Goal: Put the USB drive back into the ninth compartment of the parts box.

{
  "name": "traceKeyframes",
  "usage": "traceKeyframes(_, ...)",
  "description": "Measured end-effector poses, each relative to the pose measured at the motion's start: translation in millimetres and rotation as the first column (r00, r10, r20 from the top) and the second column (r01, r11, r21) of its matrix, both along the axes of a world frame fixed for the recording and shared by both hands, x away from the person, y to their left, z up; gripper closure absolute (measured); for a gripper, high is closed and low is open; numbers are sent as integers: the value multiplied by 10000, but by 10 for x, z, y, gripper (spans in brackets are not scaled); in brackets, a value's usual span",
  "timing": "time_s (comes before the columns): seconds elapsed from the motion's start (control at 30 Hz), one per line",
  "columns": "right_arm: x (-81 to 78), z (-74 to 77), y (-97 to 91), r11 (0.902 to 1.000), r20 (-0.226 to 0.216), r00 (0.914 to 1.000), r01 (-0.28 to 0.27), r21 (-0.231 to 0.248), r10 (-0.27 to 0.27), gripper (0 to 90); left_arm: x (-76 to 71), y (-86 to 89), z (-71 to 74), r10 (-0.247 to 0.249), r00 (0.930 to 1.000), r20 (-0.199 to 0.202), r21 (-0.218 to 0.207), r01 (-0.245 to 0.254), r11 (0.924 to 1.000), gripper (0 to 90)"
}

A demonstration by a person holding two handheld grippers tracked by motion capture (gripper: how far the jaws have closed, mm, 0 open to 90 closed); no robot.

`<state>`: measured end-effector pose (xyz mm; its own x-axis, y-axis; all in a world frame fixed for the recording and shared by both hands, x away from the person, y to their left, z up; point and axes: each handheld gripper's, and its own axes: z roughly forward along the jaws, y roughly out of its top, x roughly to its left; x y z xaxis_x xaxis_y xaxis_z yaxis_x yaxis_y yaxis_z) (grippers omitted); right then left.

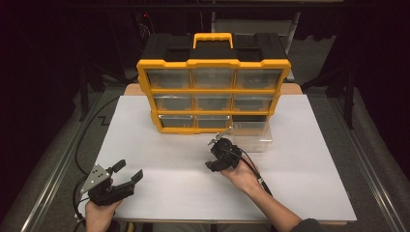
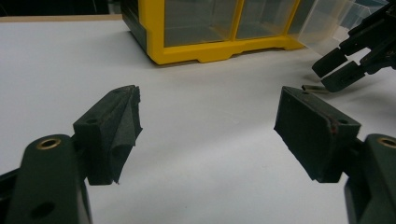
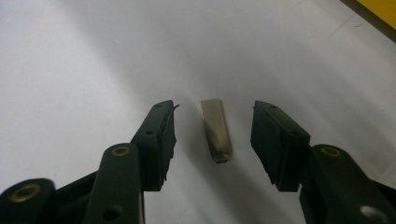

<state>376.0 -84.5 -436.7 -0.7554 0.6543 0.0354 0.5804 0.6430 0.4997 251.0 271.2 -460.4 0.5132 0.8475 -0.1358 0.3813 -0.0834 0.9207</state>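
— While the light holds: what sits on the desk (image 1: 159, 159)?

— White top. At the far edge, middle, a yellow-and-black drawer cabinet (image 1: 212, 87) with clear drawers in three rows and a yellow handle on top. The bottom-right slot stands empty; a clear drawer (image 1: 250, 136) lies on the desk just in front of it, touching or nearly touching the cabinet's base.

— The grippers?

— Left gripper (image 1: 126, 174) near the near-left corner, held in a hand (image 1: 99, 215), jaws spread wide, nothing between them. In the left gripper view its pads frame bare desk, with the cabinet's bottom corner beyond.

— And the right?

— Right gripper (image 1: 217, 153) near the middle of the desk, just left of the clear drawer, pointing down. Its jaws stand apart, either side of a small metal strip (image 3: 216, 132) lying flat on the white surface. Neither pad touches it.

— Anything in the way?

— The clear drawer crowds the right gripper's far side. From the left gripper view the strip shows as a thin dark sliver (image 2: 312, 87) under the other gripper's tips.
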Motion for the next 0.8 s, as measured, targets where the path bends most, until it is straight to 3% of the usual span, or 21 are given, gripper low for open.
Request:
traceKeyframes(0.2,47,-1,61,9991,-245,9997,54,-412,-64,582,-2,7,3,22,10000,6,-16,-22,10000,234)
traceKeyframes(0.57,92,-53,68,9972,-616,9981,-107,-735,61,707,-1,3,2,-14,10000,5,-9,14,10000,234)
traceKeyframes(0.8,55,-53,115,9916,-337,9987,-416,-1223,378,792,-2,3,2,-4,10000,0,-14,4,10000,234)
